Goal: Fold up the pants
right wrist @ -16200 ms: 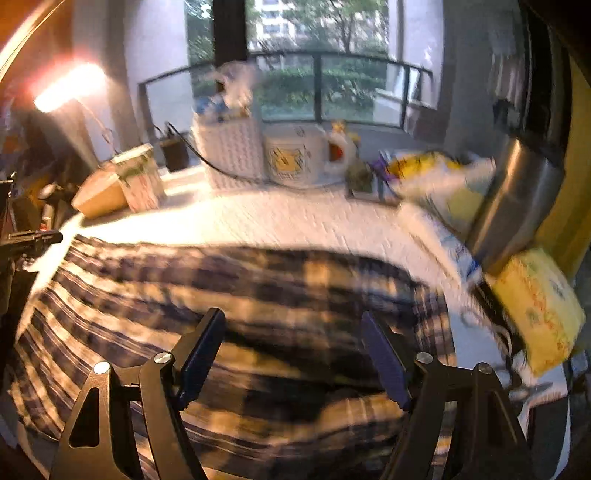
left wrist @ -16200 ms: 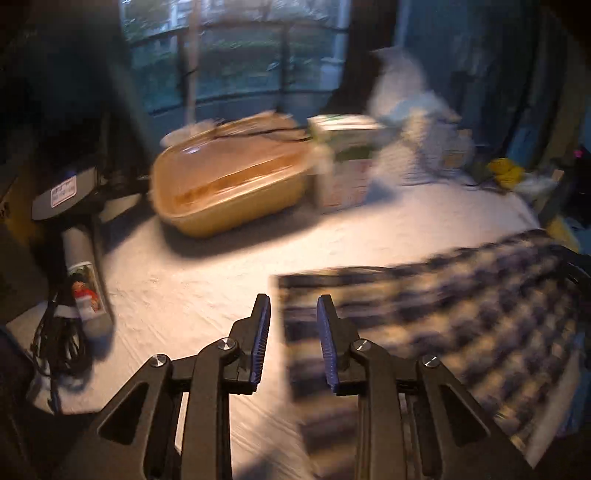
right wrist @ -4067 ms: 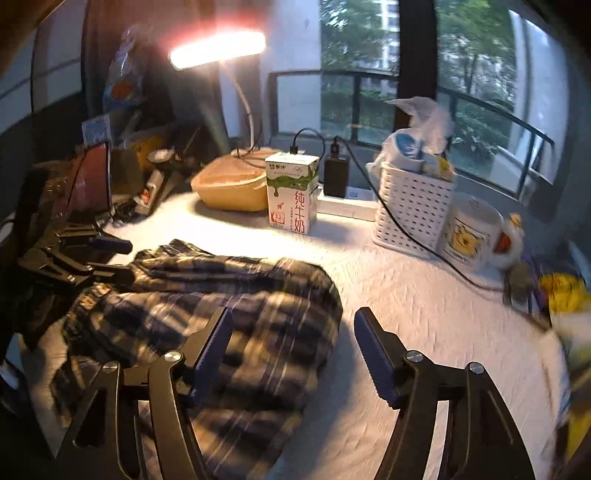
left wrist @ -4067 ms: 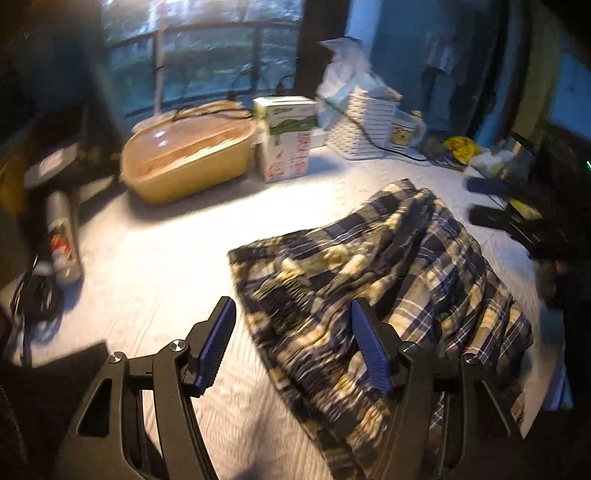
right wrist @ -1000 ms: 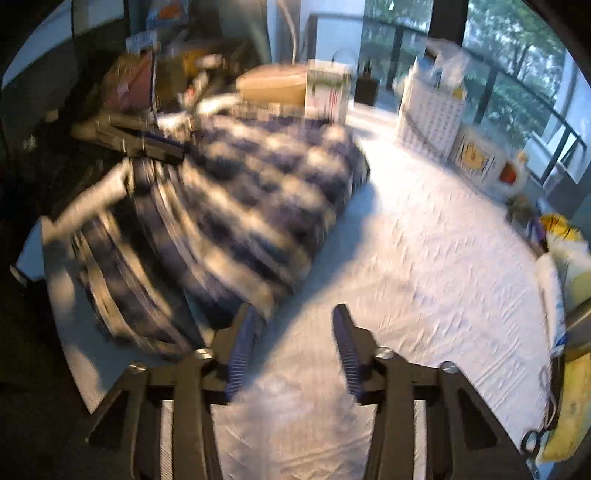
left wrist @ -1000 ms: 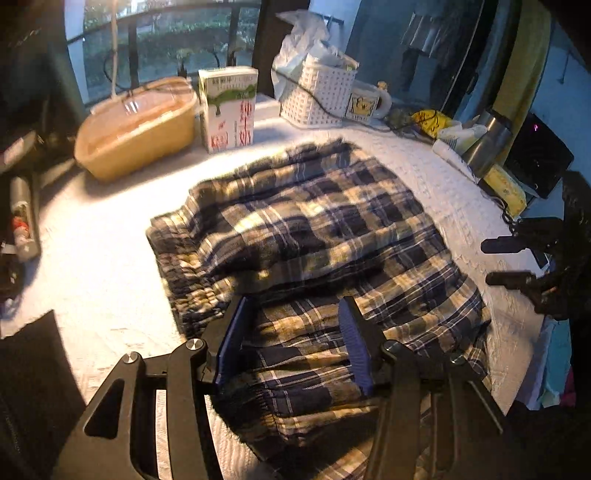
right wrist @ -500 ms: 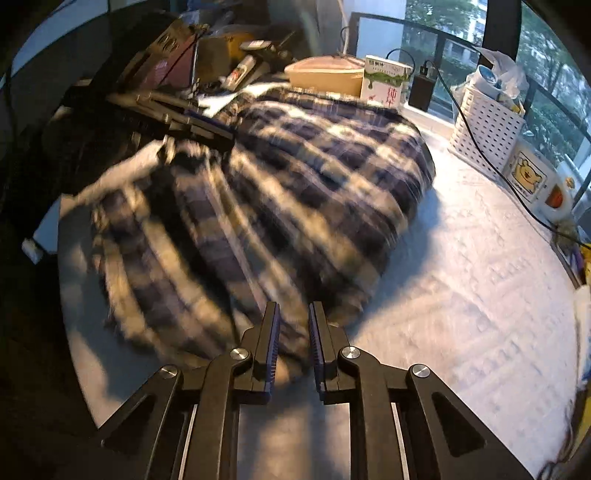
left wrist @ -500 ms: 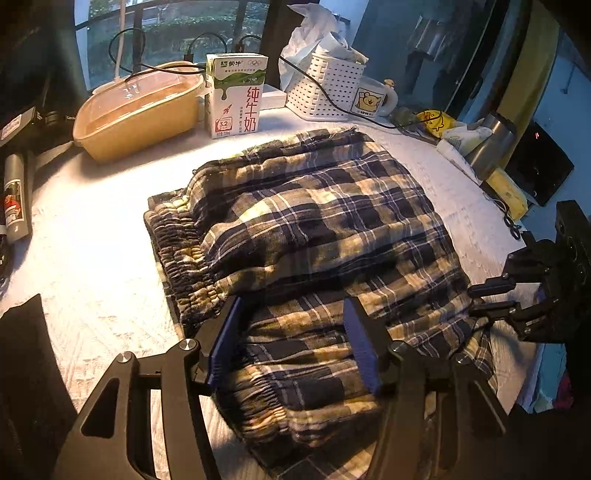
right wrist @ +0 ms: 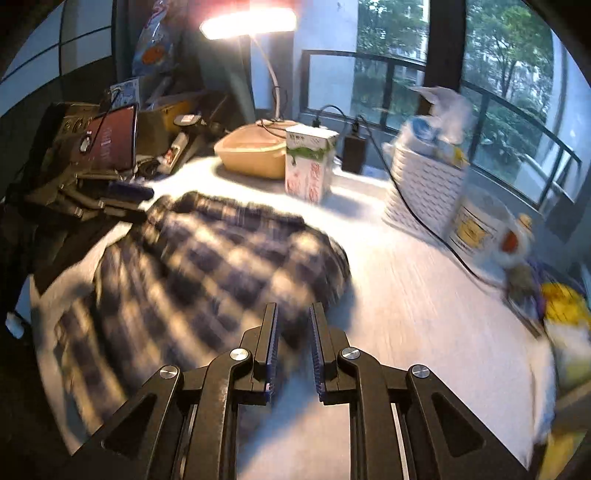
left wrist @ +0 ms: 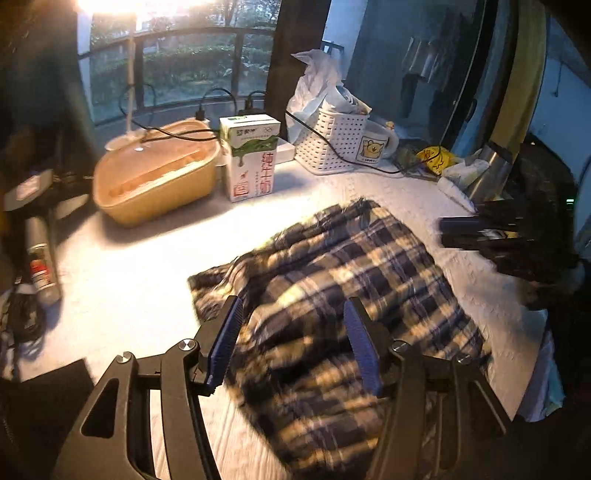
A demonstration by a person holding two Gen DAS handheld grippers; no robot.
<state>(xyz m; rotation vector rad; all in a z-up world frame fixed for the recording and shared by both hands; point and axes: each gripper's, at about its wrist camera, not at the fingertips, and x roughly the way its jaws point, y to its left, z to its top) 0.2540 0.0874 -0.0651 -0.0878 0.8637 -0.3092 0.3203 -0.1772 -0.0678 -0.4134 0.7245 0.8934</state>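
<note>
The plaid pants (left wrist: pixel 343 295) lie folded in a thick bundle on the white table cover (left wrist: pixel 140 266). My left gripper (left wrist: pixel 291 343) hovers open over the bundle's near left part, holding nothing. In the right wrist view the pants (right wrist: pixel 207 266) lie left of centre, blurred. My right gripper (right wrist: pixel 293 339) is at the bundle's near right edge, jaws narrowly apart with no cloth clearly between them. The right gripper also shows in the left wrist view (left wrist: pixel 491 236) at the far right edge of the pants.
A tan lidded dish (left wrist: pixel 155 177), a milk carton (left wrist: pixel 251 162), a white basket (left wrist: pixel 336 144) and a mug (left wrist: pixel 376 147) line the back. A lamp (right wrist: pixel 247 22) and cables stand behind. A metal flask (left wrist: pixel 487 173) is at right, a spray can (left wrist: pixel 40 254) at left.
Both grippers pulled back and tilted up from the pants. The right gripper's jaws, nearly shut half a second ago, stand slightly wider. The bundle now looks more compact.
</note>
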